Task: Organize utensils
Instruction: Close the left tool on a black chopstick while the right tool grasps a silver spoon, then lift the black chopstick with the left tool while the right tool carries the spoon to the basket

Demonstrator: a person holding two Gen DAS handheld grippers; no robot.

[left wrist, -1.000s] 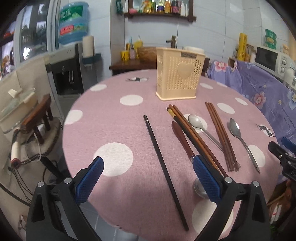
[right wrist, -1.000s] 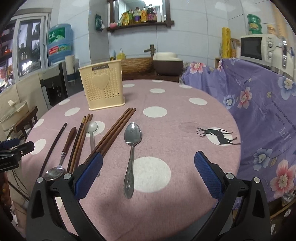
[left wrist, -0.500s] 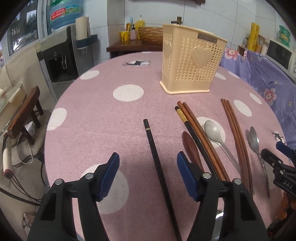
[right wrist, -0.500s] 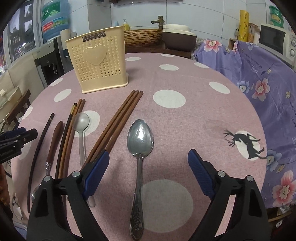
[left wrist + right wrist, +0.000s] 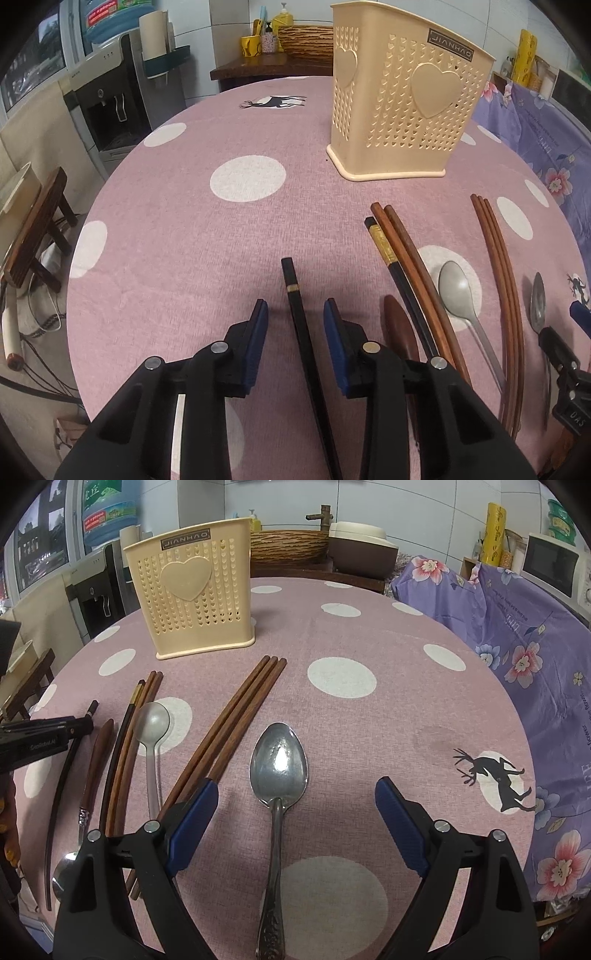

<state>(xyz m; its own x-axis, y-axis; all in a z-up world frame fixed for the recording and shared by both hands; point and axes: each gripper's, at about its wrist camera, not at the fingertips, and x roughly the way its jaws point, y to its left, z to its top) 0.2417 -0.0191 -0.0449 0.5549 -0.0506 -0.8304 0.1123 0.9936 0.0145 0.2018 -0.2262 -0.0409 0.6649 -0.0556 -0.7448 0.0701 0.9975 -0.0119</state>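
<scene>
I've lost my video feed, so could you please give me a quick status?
Left gripper open, straddling black chopstick. Right gripper open, over steel spoon. Holder unobstructed.

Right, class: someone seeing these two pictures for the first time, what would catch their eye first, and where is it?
Probably the cream holder with its heart, standing upright at the far side of the pink dotted table. Next, the row of chopsticks and spoons lying in front of it. Closest, the left hand-held gripper is open around a black chopstick, and the right hand-held gripper is open over a metal spoon.
</scene>
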